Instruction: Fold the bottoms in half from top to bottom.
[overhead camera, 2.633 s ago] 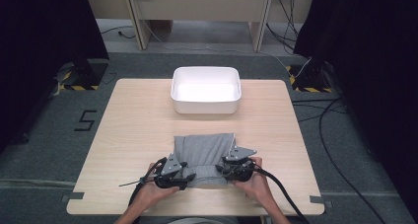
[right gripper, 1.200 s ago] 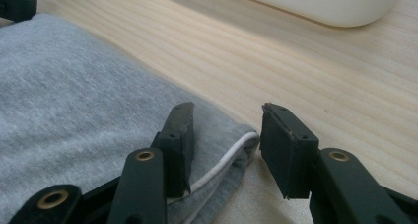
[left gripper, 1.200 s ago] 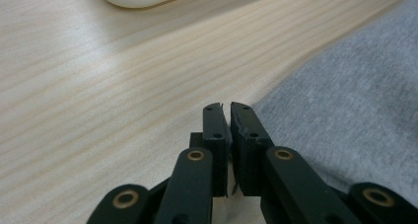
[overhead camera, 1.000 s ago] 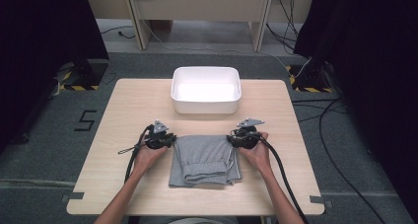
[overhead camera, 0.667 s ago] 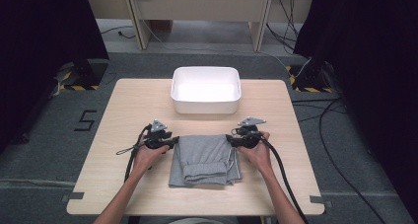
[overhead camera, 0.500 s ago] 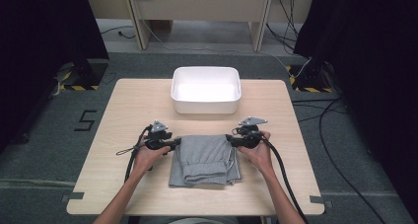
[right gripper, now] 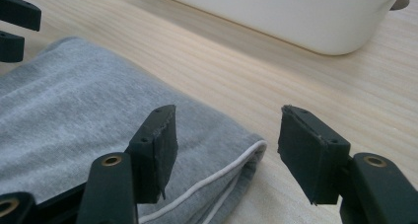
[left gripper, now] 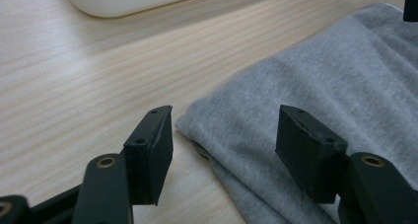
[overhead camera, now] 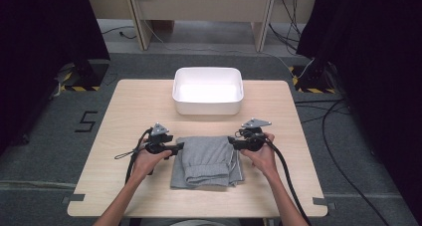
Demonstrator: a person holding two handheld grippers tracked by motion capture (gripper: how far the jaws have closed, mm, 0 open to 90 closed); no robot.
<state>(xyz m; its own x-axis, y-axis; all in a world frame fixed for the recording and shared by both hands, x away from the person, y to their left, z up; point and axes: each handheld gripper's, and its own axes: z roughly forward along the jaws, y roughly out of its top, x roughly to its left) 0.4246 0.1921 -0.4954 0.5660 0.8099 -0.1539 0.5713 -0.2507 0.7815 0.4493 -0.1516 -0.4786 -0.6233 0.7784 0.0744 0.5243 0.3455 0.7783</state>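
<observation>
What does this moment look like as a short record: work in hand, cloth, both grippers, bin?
work: folding a grey cloth on the wooden table
cloth state: folded into a layered rectangle, lying flat in front of the bin
left gripper: at the cloth's far left corner, jaws just been opening, corner lies between them unpressed
right gripper: at the far right corner, jaws just been opening, not pressing the cloth
bin: white, nothing visible inside, beyond the cloth

A pale wooden surface [overhead camera: 124,116] is carrying two things: a white rectangular tub [overhead camera: 207,90] is sitting near its far edge, and a folded grey garment [overhead camera: 207,161] is lying flat nearer the person.
</observation>
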